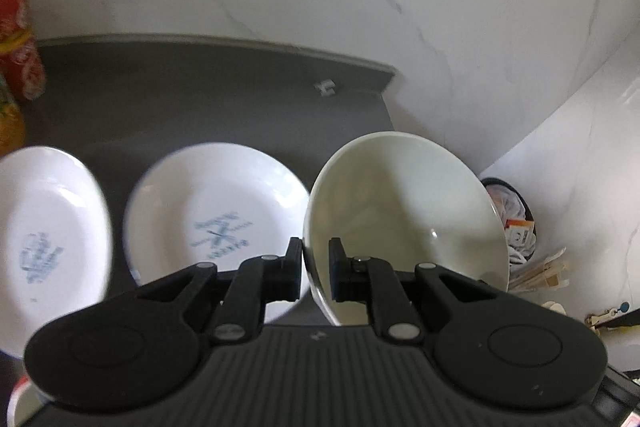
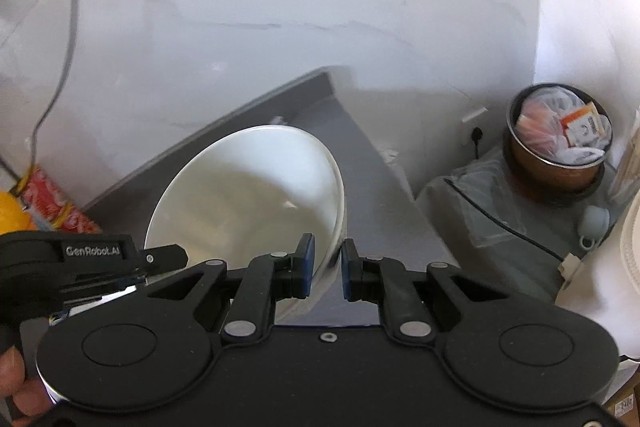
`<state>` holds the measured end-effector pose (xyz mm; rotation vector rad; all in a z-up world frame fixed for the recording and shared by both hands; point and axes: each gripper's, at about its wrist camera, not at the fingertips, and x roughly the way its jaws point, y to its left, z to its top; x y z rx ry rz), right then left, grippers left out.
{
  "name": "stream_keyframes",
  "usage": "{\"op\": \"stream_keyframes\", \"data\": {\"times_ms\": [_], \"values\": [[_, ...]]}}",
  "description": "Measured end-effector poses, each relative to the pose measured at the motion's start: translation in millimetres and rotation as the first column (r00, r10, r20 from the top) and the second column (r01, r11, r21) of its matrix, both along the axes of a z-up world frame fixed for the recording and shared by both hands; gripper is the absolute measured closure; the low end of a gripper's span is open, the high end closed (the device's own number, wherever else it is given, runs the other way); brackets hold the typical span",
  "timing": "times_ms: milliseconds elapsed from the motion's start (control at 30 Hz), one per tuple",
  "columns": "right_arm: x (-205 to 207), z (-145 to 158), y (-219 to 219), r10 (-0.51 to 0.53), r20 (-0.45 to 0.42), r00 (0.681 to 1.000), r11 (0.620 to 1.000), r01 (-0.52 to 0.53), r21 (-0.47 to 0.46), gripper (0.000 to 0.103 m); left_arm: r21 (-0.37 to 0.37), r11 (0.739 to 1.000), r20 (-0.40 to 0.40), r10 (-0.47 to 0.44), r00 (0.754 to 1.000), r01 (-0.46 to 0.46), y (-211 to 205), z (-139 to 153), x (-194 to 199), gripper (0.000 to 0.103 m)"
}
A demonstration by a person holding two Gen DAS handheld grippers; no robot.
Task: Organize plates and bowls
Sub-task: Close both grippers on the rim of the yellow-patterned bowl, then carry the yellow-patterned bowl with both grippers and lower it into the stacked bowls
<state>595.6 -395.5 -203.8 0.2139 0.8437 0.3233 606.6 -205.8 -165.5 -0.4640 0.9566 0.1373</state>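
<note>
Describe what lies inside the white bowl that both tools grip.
The white bowl looks empty, glossy inside. One finger of the left tool covers part of its inner wall.

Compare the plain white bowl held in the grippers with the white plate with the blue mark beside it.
The deep plain white bowl is held tilted off the counter, its rim gripped by the left gripper and right gripper; the shallow white plate with the blue mark lies flat on the grey counter, ungripped. The bowl is unmarked inside; the plate carries a blue print at its centre. Both are round, white and empty.
</note>
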Motion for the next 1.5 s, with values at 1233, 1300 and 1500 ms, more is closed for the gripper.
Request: {"op": "stream_keyframes", "data": {"times_ms": [1233,1300,1500], "values": [[-158,41,101,0.098,0.064,0.993,0.994,-0.095,-0.057,0.089,-0.065,0.997,0.056,0.051,0.997,-0.047,114,30,-173,0.091],[-164,39,101,0.097,0.054,0.994,0.994,-0.094,-0.056,0.089,-0.059,0.997,0.049,0.044,0.998,-0.041,114,27,-179,0.091],[-179,33,104,0.111,0.033,0.993,0.991,-0.108,-0.076,0.088,-0.065,0.997,0.026,0.045,0.999,-0.043,117,19,-195,0.091]]}}
